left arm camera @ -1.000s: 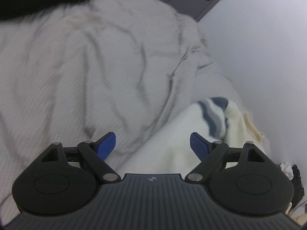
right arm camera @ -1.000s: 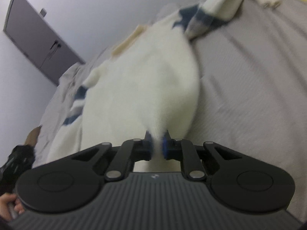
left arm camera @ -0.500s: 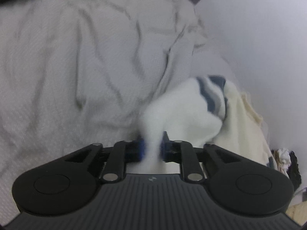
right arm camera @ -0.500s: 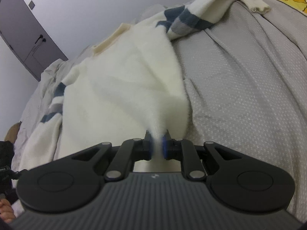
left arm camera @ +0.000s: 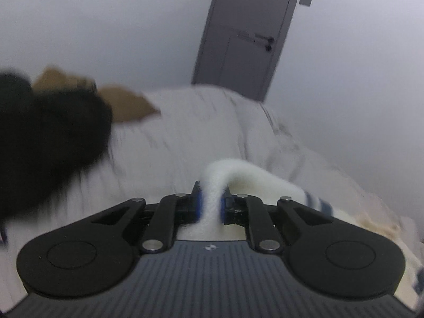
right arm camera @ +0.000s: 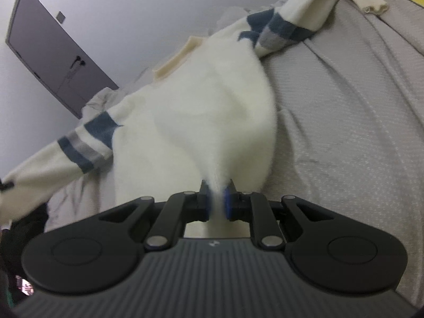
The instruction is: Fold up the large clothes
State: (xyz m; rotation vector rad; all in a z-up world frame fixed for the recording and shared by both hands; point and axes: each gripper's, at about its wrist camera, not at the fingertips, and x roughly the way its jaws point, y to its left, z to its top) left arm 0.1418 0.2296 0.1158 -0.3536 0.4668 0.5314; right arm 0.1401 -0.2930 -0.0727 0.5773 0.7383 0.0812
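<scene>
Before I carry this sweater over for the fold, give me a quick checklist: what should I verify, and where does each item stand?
1. Left hand-held gripper has fabric: ok, pads pinch a fold of the cream sweater, jaws closing the last bit.
2. Right hand-held gripper has fabric: ok, shut on the sweater's edge.
3. Far sleeve free to follow: ok, it lies loose on the grey bedspread.
4. Near striped sleeve free: cannot tell, its cuff runs out of the picture.
5. Black furry item clear of the path: cannot tell, blurred and close to the left side.
6. Sweater body flat: not ok, bunched toward the right grip.
</scene>
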